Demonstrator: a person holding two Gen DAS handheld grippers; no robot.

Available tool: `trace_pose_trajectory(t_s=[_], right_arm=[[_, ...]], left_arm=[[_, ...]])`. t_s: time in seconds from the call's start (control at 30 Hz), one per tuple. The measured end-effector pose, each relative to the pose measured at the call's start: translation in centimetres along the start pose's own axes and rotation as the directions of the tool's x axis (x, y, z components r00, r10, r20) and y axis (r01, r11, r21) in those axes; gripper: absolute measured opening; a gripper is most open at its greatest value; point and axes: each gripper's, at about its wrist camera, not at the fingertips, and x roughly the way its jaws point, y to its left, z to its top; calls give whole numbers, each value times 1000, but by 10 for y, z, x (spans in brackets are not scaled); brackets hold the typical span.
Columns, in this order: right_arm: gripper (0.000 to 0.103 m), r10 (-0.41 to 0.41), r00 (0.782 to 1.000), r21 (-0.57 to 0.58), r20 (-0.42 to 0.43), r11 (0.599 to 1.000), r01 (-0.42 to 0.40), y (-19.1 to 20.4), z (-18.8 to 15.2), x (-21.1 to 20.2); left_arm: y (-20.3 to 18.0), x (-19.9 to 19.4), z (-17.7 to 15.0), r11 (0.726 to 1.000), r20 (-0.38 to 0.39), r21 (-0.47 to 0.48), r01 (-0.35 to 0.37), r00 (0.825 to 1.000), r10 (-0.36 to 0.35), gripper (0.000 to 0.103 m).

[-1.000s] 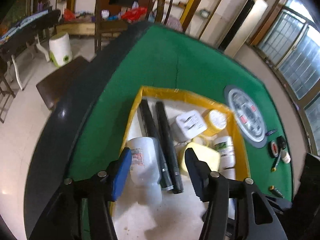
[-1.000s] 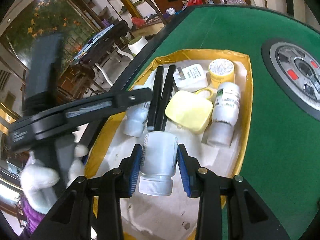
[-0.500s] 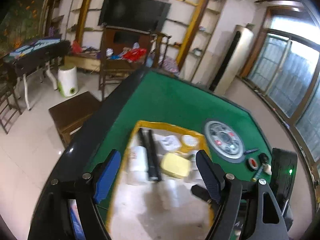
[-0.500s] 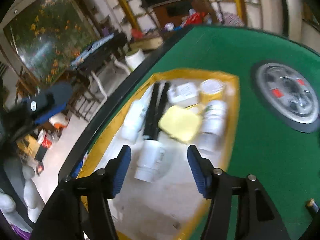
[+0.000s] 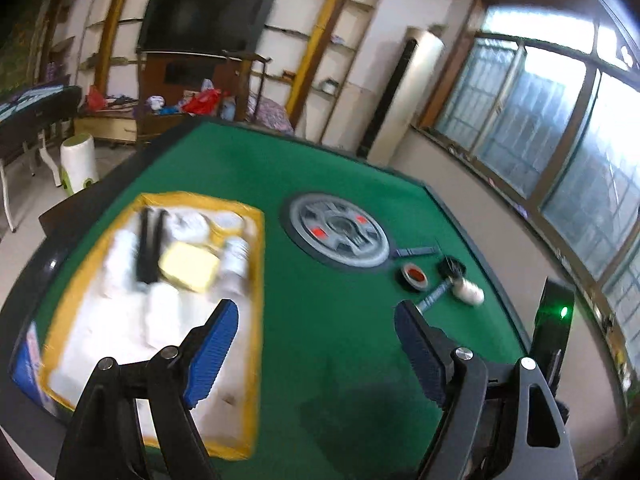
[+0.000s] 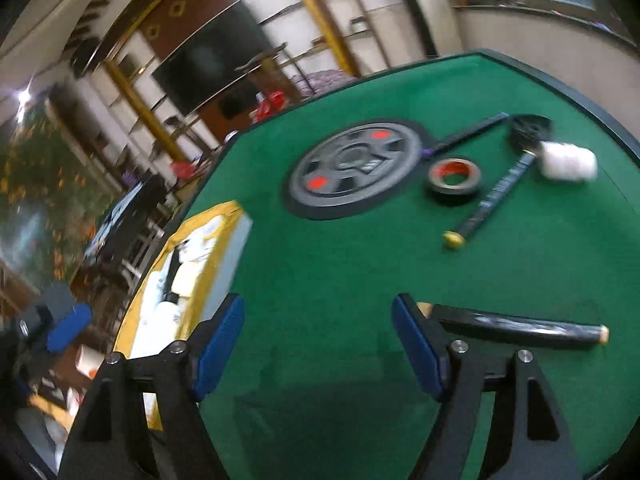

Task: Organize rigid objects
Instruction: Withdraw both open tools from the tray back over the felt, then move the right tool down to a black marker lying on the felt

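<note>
Lying loose: one tape roll [image 6: 455, 180], two pens [image 6: 496, 196].

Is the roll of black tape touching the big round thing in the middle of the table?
Apart. In the right wrist view, green felt shows between the tape roll and the dark rim of the round centre panel.
</note>
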Motion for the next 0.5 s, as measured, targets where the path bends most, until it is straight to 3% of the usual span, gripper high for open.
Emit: trace_pose_trajectory(t_s=[0.17, 0.5], right_arm=[[76, 4, 999, 53, 46, 999, -6, -28, 0, -16], [76, 7, 995, 187, 99, 982, -26, -80, 0, -34]], left_arm=[[-39, 5, -17, 997, -26, 77, 11, 1000, -9, 84], [-85, 16, -38, 992, -90, 114, 47, 995, -37, 84]])
